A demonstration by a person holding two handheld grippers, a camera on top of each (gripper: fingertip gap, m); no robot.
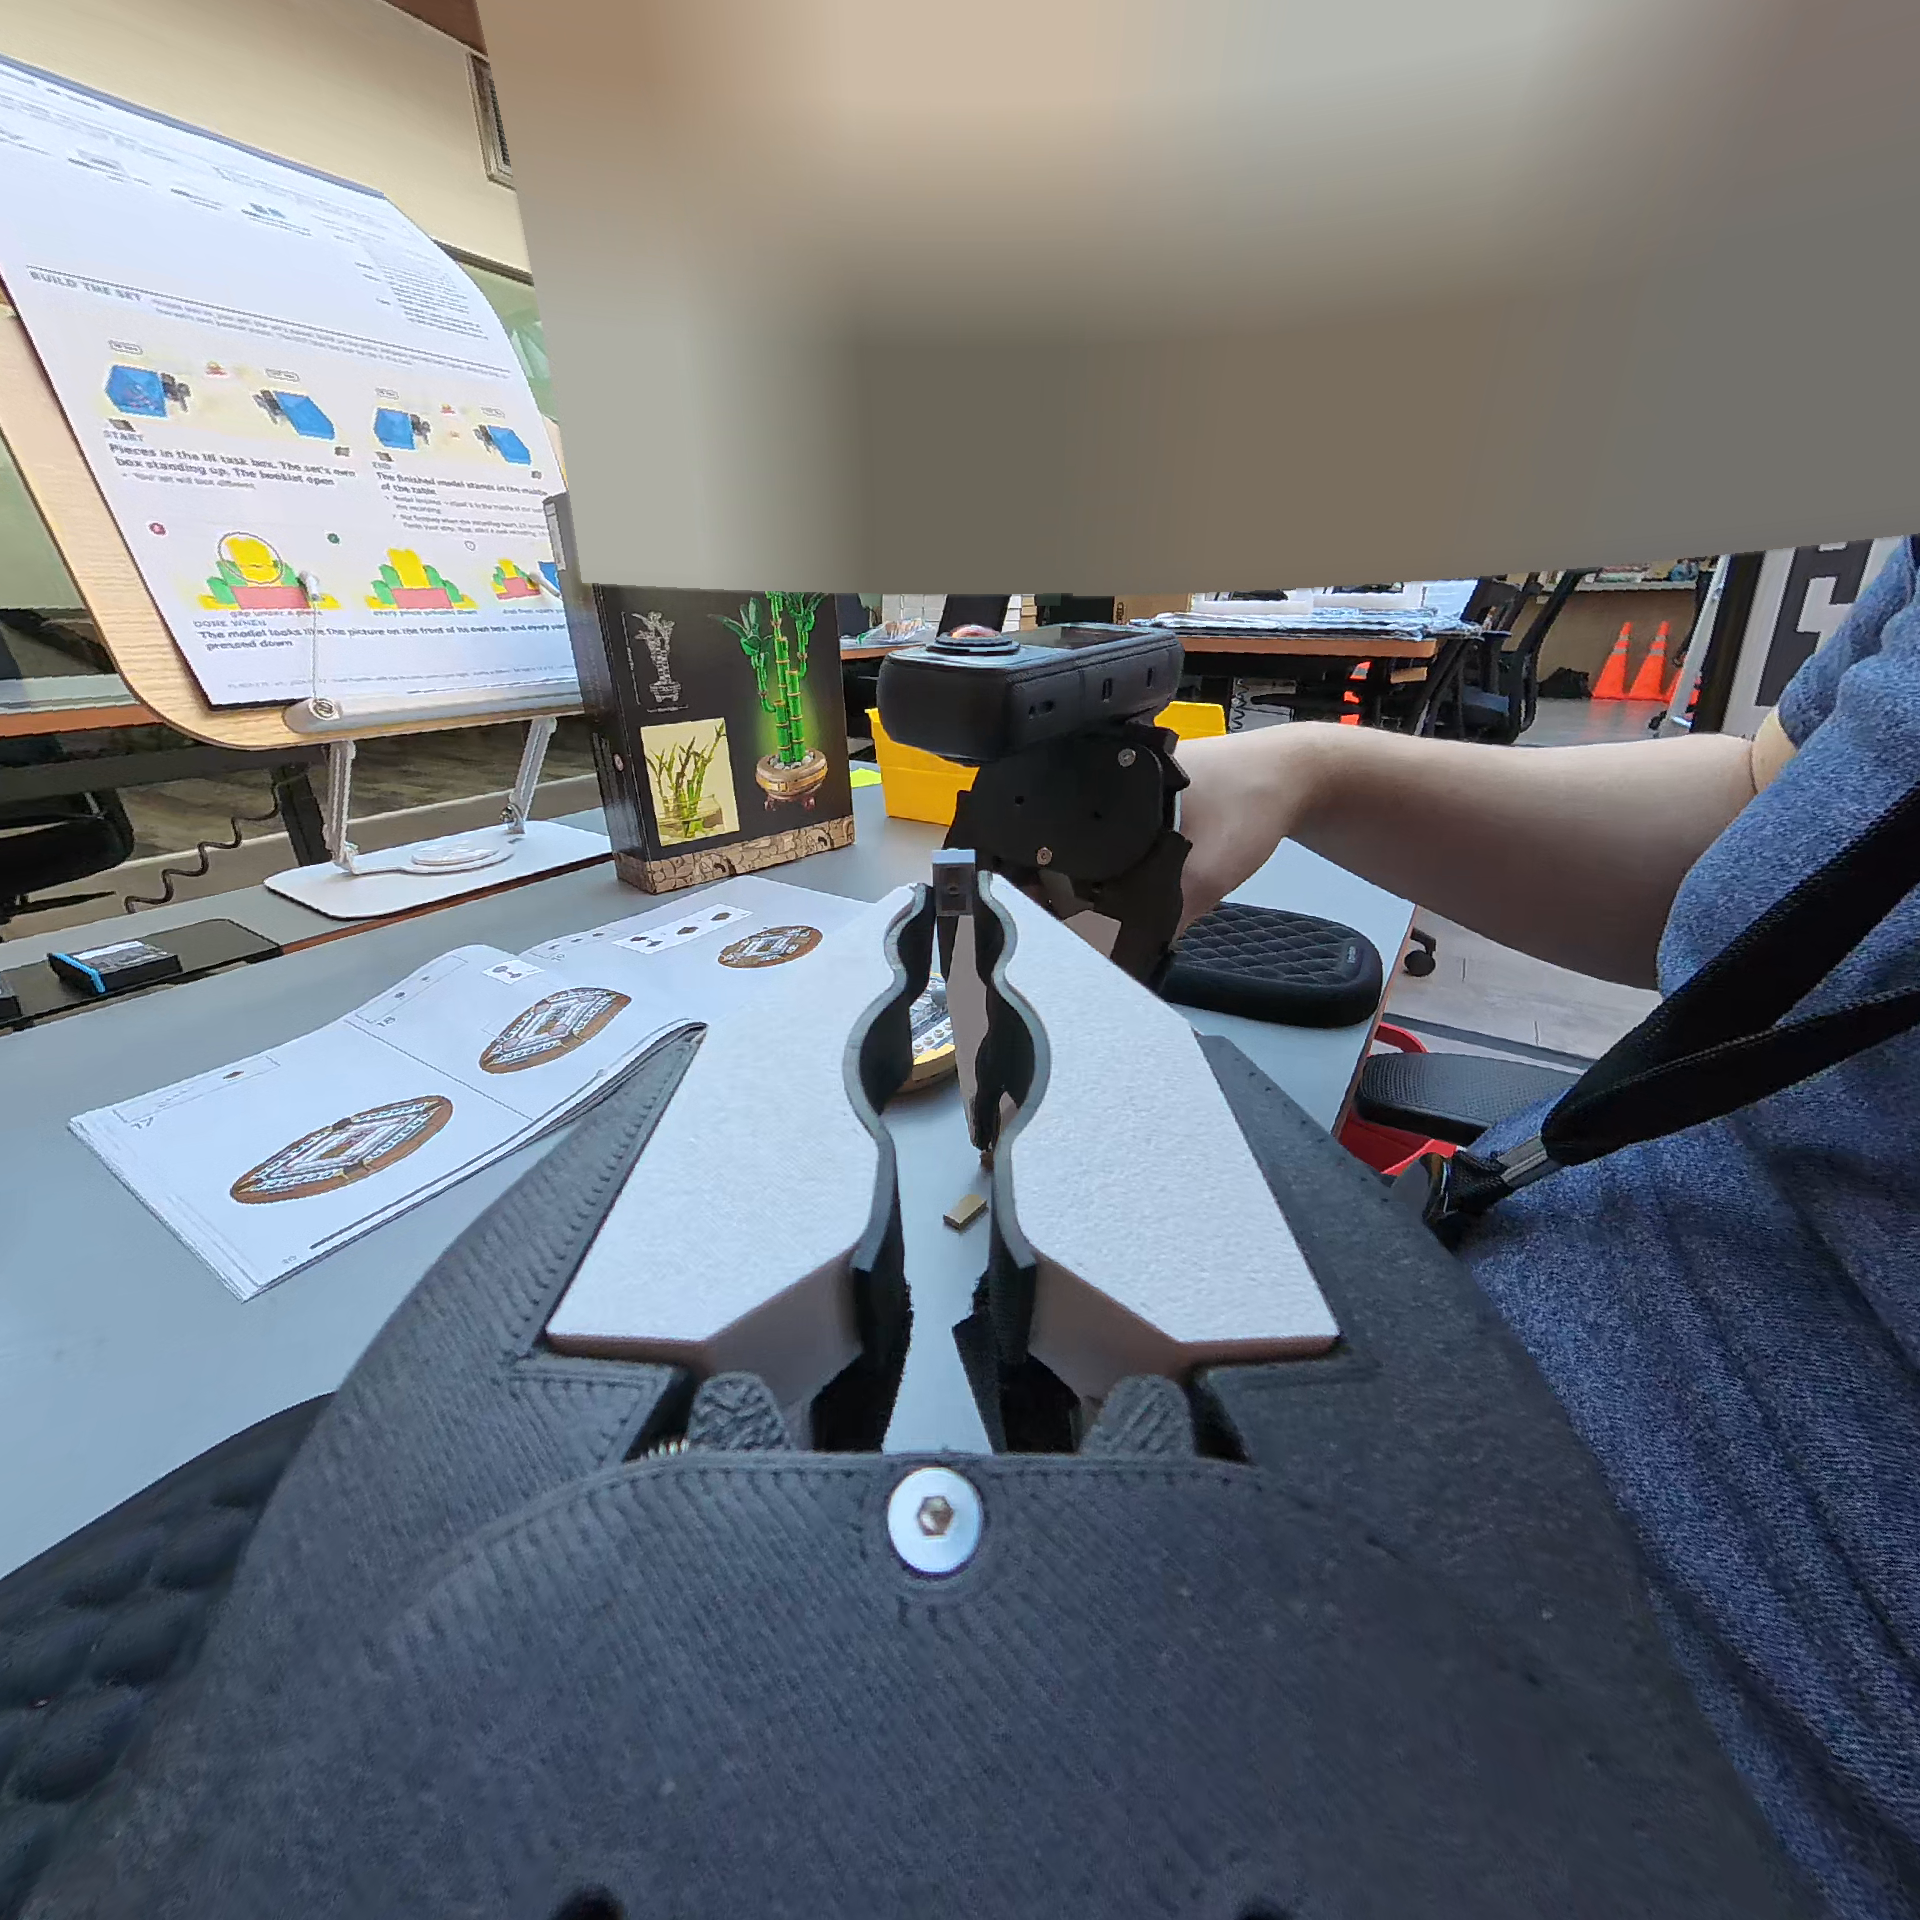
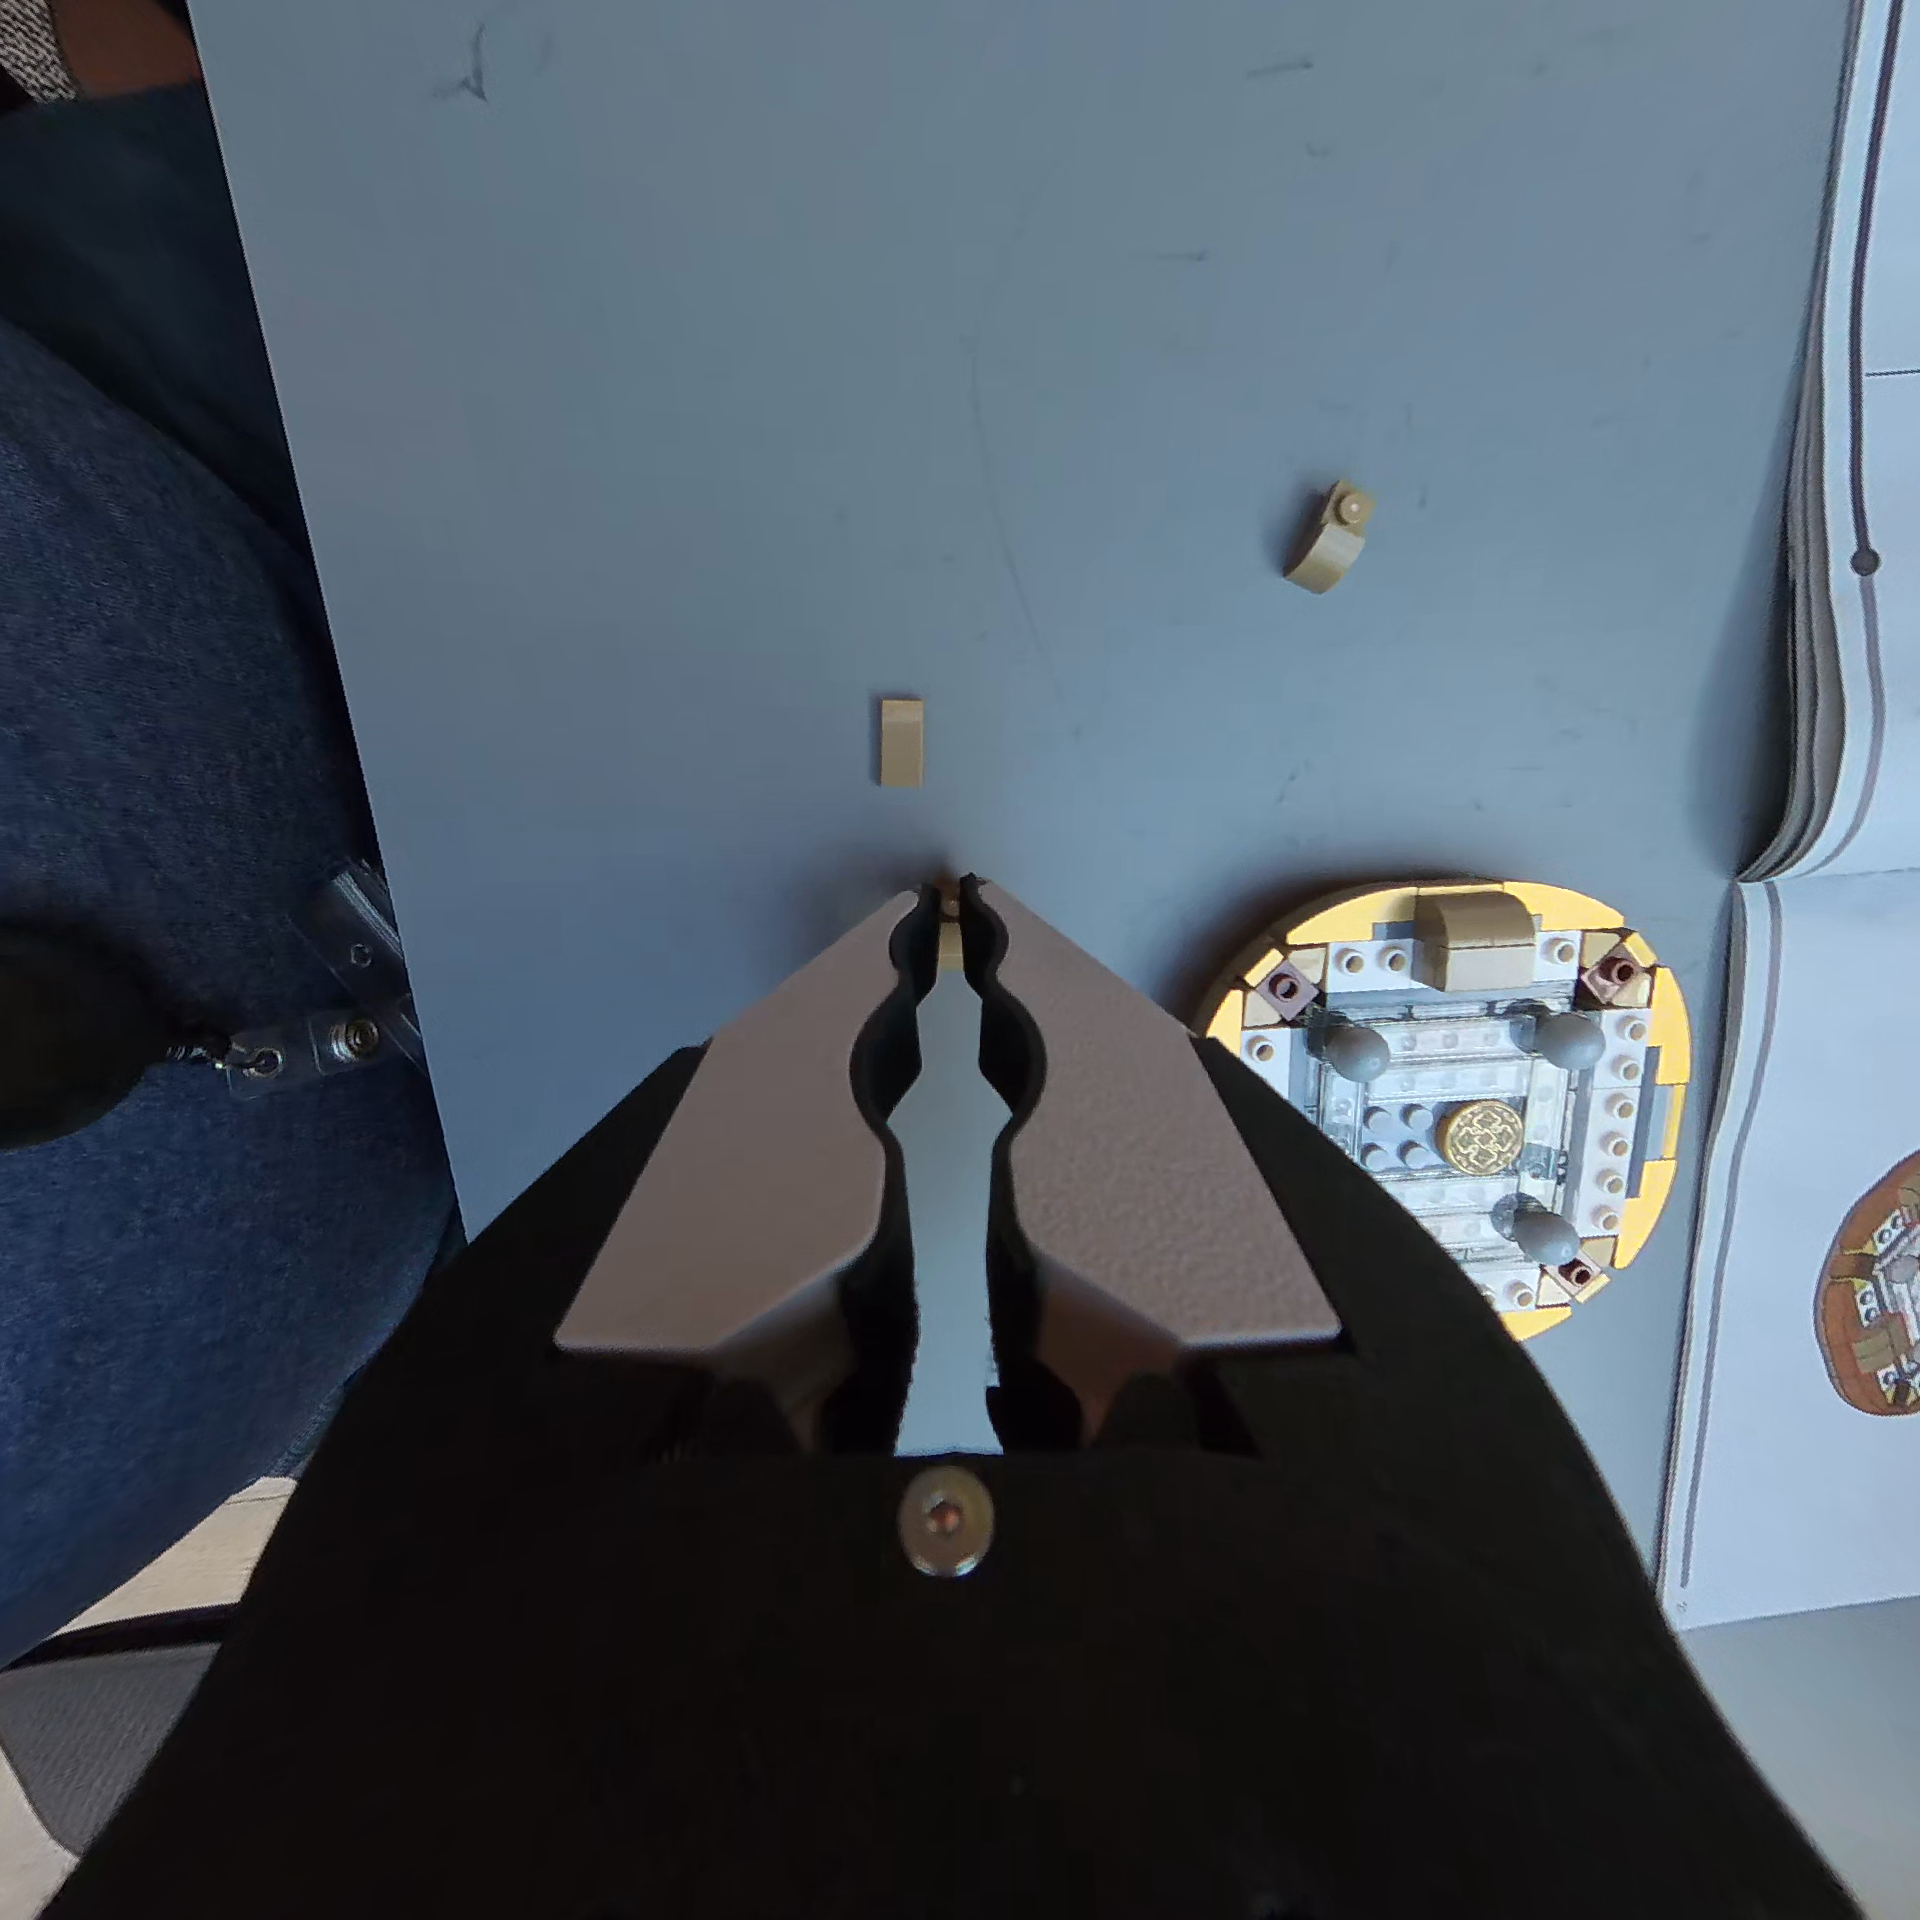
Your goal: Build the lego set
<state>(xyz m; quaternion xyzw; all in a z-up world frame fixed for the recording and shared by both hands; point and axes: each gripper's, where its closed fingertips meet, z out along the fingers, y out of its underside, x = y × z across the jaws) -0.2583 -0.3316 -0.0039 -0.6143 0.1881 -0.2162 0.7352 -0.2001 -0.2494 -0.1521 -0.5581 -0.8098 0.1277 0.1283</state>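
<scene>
My right gripper (image 2: 951, 891) is clamped on a small tan Lego piece (image 2: 950, 940), pinched at the very fingertips just above the grey table (image 2: 727, 416). Beside those tips lies a second tan sloped Lego piece (image 2: 901, 742), loose on the table; a third tan curved piece with a stud (image 2: 1330, 537) sits well apart from it. The round yellow-rimmed Lego base (image 2: 1455, 1101) rests near my right gripper, against the open instruction booklet (image 2: 1787, 1143). My left gripper (image 1: 961, 894) pinches a small grey Lego piece (image 1: 953, 881) at its tips, raised off the table.
</scene>
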